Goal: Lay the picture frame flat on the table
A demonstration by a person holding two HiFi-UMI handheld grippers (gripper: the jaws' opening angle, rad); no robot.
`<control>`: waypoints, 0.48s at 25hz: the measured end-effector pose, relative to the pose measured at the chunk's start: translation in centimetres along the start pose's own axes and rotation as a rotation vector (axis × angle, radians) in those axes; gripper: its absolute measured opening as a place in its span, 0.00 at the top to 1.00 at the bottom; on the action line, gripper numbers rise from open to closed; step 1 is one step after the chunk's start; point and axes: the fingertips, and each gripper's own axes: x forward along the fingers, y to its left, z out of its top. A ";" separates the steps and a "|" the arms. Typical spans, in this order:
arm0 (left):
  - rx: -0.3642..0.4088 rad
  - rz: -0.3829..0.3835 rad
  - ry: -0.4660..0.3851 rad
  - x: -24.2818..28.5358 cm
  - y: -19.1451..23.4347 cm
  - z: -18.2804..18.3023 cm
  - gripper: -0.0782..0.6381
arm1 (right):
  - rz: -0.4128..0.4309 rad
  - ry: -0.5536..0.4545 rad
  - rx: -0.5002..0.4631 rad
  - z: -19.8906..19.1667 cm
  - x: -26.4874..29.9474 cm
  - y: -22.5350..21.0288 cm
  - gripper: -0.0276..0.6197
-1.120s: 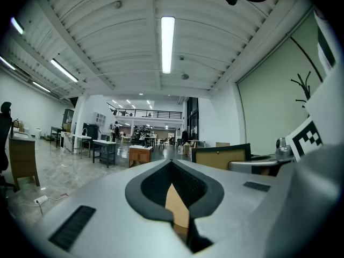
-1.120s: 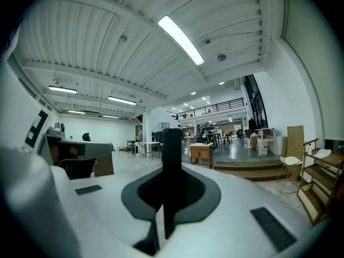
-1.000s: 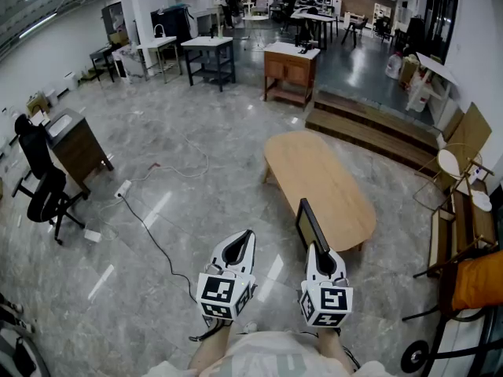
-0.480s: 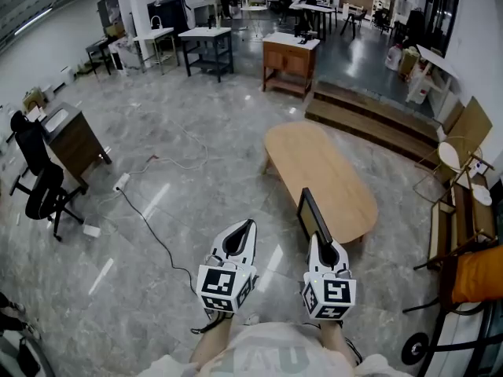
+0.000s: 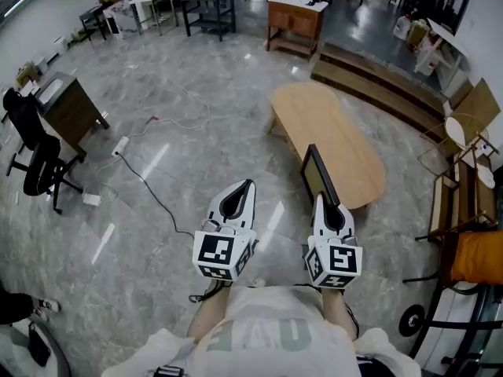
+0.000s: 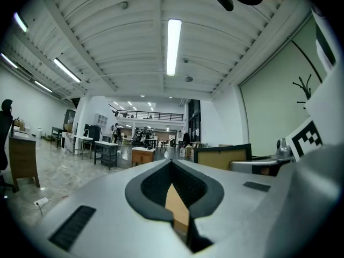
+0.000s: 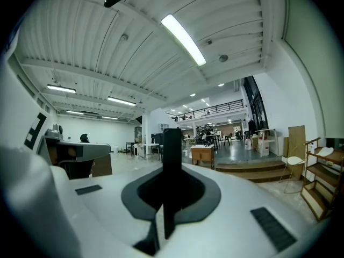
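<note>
1. Only the head view shows the whole layout. The left gripper (image 5: 246, 187) and right gripper (image 5: 321, 203) sit side by side in front of the person's chest, above the grey floor (image 5: 157, 132). The oval wooden tabletop (image 5: 350, 159) lies ahead of the right one.
2. In that view the picture frame (image 5: 317, 173) is a thin dark slab standing on edge and reaching forward from the right gripper. It overlaps the near end of the tabletop in the picture, but it is held upright, not lying on the wood.
3. The right gripper view shows the grip itself. The fingers (image 7: 189, 190) are clamped on the frame's near end, and its dark edge rises straight up out of the gap. The frame's face cannot be seen from there.
4. The left gripper view shows the frame's broad side off to the right, a tan panel inside a dark border. This gripper's own fingers (image 6: 156, 179) meet at their tips and hold nothing.
5. Both grippers point level and away from the body, roughly parallel, with their marker cubes nearest the person.
</note>
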 end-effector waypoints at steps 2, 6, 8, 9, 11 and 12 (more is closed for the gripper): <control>-0.004 0.003 -0.012 -0.3 1.0 0.1 0.88 | -0.005 -0.004 -0.007 0.1 0.5 1.0 0.93; -0.009 0.015 -0.067 -0.4 2.7 0.4 0.88 | -0.029 -0.023 -0.035 0.2 1.2 2.2 0.93; 0.000 0.026 -0.129 -0.2 3.3 1.0 0.88 | -0.042 -0.062 -0.053 0.8 1.3 2.2 0.93; 0.002 0.035 -0.176 -0.3 3.5 1.7 0.88 | -0.051 -0.096 -0.068 1.3 1.2 2.2 0.93; 0.012 0.048 -0.252 -0.3 3.7 2.9 0.88 | -0.071 -0.173 -0.107 2.6 0.9 2.1 0.93; 0.025 0.046 -0.262 -0.3 3.7 3.0 0.88 | -0.076 -0.203 -0.125 3.1 0.8 2.1 0.93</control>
